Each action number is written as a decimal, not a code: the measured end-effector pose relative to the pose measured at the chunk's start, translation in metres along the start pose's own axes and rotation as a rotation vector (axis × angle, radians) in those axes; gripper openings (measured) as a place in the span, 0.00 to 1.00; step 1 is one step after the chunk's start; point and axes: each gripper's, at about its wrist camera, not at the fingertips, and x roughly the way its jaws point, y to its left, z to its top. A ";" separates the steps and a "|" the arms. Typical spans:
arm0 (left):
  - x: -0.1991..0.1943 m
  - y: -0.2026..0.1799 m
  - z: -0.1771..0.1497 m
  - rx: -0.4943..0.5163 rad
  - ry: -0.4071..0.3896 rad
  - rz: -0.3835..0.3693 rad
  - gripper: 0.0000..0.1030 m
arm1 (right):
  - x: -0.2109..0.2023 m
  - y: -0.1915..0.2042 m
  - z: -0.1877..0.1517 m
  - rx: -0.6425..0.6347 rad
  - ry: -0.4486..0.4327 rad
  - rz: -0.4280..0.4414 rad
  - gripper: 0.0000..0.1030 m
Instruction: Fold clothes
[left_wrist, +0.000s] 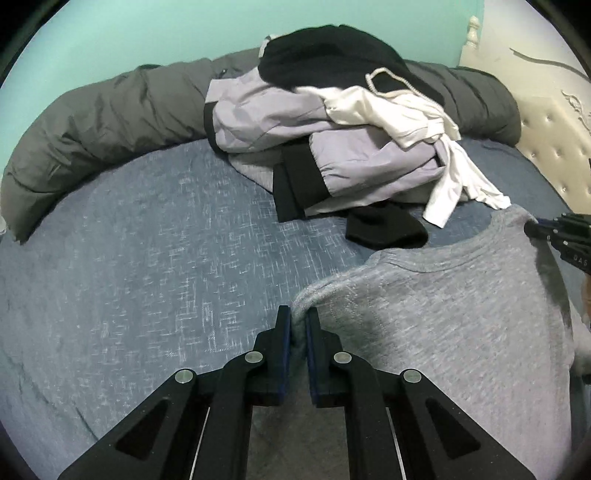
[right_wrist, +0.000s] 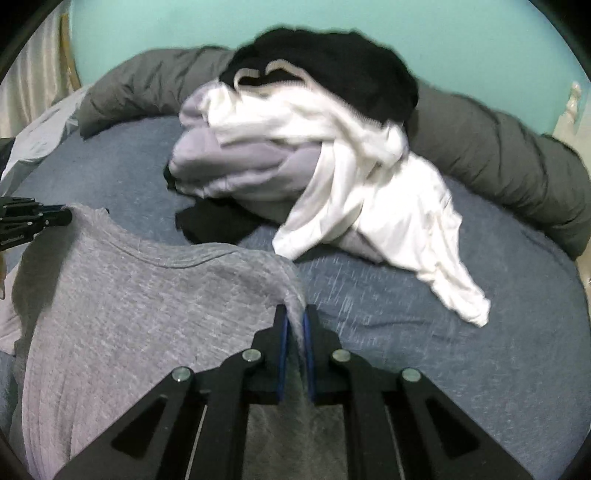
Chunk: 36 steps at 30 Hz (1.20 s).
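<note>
A grey knit sweater (left_wrist: 443, 321) lies spread on the blue bed cover, neckline toward the clothes pile. My left gripper (left_wrist: 298, 317) is shut on its left shoulder edge, with fabric pinched between the blue pads. My right gripper (right_wrist: 294, 316) is shut on the other shoulder of the grey sweater (right_wrist: 129, 295). Each gripper shows in the other's view: the right gripper (left_wrist: 532, 227) at the far shoulder, the left gripper (right_wrist: 64, 218) at the left edge.
A pile of clothes (left_wrist: 332, 140) sits behind the sweater: lilac, black and white garments, with a white sleeve (right_wrist: 424, 258) trailing down. A dark grey rolled duvet (left_wrist: 92, 136) runs along the back. A tufted headboard (left_wrist: 554, 147) stands right.
</note>
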 end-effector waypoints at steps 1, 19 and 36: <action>0.007 -0.001 -0.001 0.000 0.011 0.003 0.08 | 0.007 0.000 -0.001 0.001 0.019 0.001 0.07; 0.041 0.012 -0.026 -0.102 0.038 0.020 0.57 | 0.023 -0.042 -0.036 0.222 0.016 -0.013 0.55; -0.069 0.029 -0.136 -0.246 0.038 -0.062 0.57 | -0.147 -0.137 -0.172 0.533 -0.112 0.035 0.56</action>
